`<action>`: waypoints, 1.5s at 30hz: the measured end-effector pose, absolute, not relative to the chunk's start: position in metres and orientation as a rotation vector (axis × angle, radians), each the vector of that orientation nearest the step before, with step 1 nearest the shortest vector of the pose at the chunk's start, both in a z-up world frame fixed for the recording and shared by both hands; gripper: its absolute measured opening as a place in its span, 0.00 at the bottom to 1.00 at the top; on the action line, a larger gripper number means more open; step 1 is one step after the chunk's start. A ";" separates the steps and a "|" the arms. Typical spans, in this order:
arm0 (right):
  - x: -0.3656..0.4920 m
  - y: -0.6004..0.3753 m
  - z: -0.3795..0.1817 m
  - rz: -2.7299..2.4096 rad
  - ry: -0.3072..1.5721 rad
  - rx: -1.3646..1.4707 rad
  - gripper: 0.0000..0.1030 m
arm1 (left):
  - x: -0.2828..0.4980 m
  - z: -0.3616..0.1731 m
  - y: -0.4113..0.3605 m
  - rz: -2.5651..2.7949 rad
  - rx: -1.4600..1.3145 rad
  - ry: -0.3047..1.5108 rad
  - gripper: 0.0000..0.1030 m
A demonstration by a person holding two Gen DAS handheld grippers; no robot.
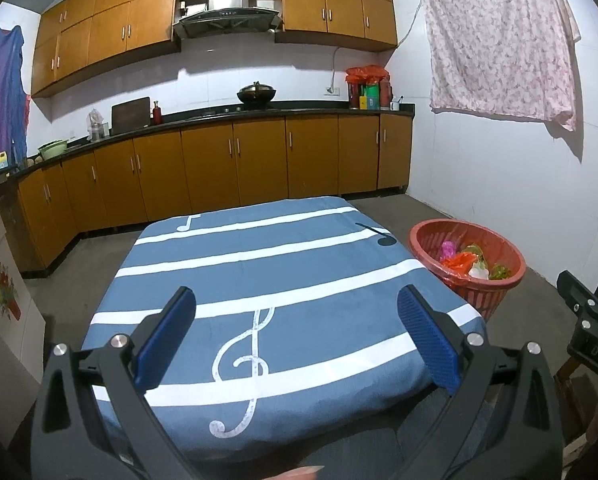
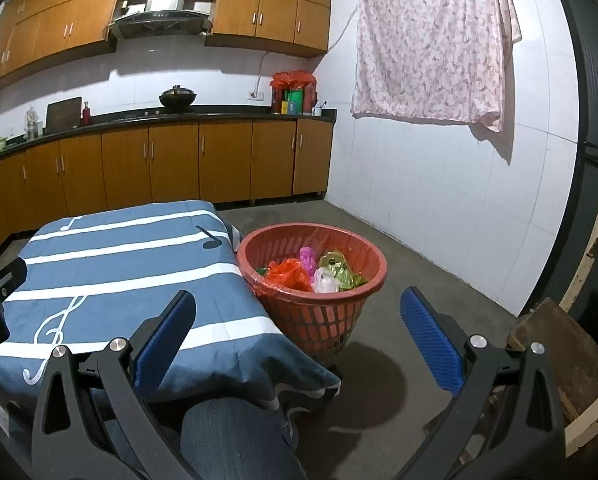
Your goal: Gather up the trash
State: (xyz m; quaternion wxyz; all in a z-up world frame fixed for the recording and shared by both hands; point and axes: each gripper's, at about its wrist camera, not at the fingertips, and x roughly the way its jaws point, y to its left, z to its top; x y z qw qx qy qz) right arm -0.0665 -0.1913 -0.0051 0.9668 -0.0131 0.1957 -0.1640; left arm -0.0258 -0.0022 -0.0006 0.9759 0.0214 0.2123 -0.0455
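Note:
A red plastic basket [image 2: 331, 320] stands on the floor by the table's right side, also seen in the left wrist view [image 1: 427, 236]. It holds crumpled trash [image 2: 319, 270]: orange, pink, white and gold-green wrappers and bags. My left gripper [image 1: 297, 304] is open and empty above the table with the blue music-note cloth [image 1: 267, 280]. My right gripper [image 2: 297, 304] is open and empty, near the table's front right corner, short of the basket. The table top [image 2: 111, 264] carries no trash in either view.
Kitchen cabinets and a dark counter [image 1: 235, 116] run along the far wall. A white tiled wall with a hanging pink cloth [image 2: 431, 40] is on the right. A wooden stool [image 2: 555, 348] stands at right. My knee in jeans [image 2: 235, 436] is below the right gripper.

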 end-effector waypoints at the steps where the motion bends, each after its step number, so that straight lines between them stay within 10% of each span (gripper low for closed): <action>1: -0.067 -0.191 -0.005 -0.331 0.398 -0.026 0.98 | -0.026 -0.001 -0.002 -0.092 0.042 0.431 0.96; 45: -0.064 -0.191 -0.012 -0.327 0.431 -0.020 0.98 | -0.025 -0.005 0.000 -0.100 0.024 0.462 0.96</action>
